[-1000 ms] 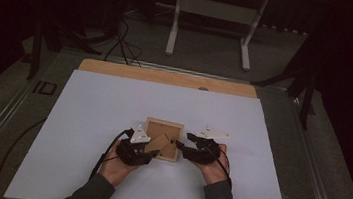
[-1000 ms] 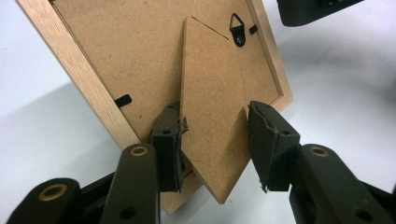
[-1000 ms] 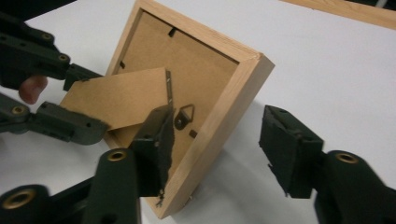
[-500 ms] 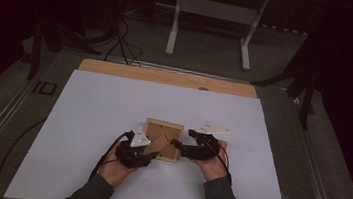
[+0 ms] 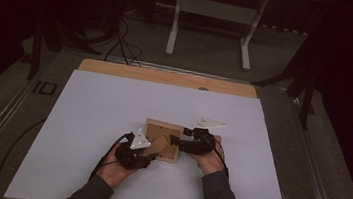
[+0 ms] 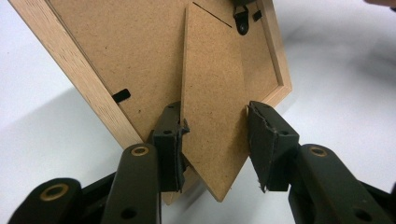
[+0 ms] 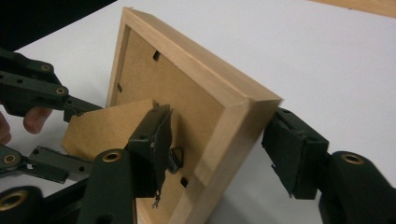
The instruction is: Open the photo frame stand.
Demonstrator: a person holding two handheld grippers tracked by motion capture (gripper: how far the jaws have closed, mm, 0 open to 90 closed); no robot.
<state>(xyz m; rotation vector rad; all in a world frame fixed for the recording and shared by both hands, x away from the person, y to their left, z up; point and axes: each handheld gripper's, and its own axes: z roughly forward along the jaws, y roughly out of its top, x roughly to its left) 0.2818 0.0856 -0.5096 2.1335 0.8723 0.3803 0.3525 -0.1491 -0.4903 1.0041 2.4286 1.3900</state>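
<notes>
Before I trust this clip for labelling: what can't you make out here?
- Picture frame front: faces the table in every view, so glass or photo is hidden.
- Stand flap hinge: cut off by the left gripper view's top edge.
- Right gripper outer pad: whether it touches the frame's corner is unclear in the right gripper view.

This looks like a lab or recording studio set up for handling trials, not a home. A white sheet (image 5: pixel 111 122) covers a plywood worktop (image 5: pixel 167 76) standing on a grey carpeted floor (image 5: pixel 209 58), with black cables (image 5: pixel 120 43) trailing across it, dark stands and drapes around, and a white metal table frame (image 5: pixel 211 18) behind, all dimly lit
</notes>
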